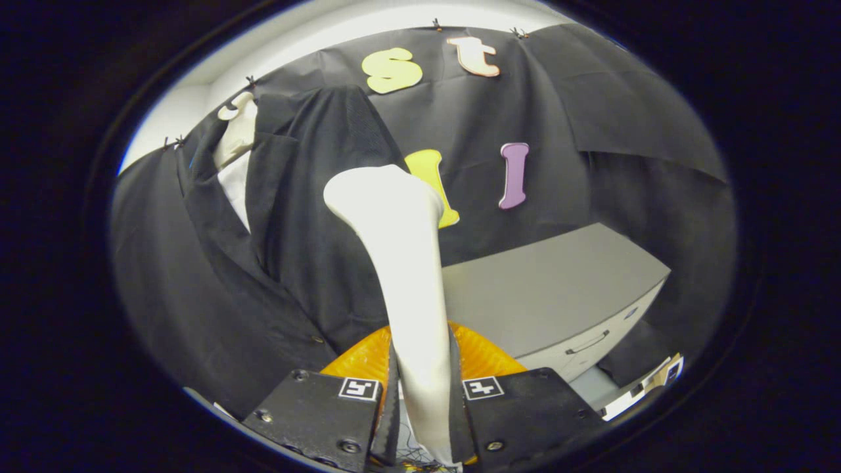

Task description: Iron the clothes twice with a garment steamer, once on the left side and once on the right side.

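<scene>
Between the fingers, steamer handle, clamped

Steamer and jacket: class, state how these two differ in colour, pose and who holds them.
The steamer is white; the jacket is black. The steamer stands upright, clamped between the gripper fingers; the jacket hangs draped on a pale mannequin, untouched by the fingers. The steamer is rigid and smooth; the jacket is soft and creased. The steamer head sits near the jacket's front.

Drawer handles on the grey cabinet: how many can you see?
1. The drawer handle sits on the grey cabinet front, right of the steamer gripped by the gripper. Others may be hidden.
</scene>
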Available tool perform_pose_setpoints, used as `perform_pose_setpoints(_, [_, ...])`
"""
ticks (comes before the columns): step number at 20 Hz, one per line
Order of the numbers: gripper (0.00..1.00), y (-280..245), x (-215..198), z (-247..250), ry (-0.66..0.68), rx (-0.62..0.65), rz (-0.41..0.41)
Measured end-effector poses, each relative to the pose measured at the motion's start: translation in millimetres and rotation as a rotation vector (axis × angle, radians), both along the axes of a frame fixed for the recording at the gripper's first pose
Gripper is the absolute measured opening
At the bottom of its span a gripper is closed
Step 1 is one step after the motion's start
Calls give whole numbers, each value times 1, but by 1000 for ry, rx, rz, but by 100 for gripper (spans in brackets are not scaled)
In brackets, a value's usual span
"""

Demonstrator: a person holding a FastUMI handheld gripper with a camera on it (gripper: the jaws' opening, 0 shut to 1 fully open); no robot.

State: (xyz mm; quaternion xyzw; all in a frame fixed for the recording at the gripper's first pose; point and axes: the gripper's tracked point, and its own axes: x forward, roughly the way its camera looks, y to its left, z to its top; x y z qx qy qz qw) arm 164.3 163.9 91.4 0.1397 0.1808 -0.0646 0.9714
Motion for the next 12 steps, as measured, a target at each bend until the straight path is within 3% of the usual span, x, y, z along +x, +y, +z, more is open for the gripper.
perform_pose_setpoints(12, [33, 39, 52, 75, -310, -156, -15])
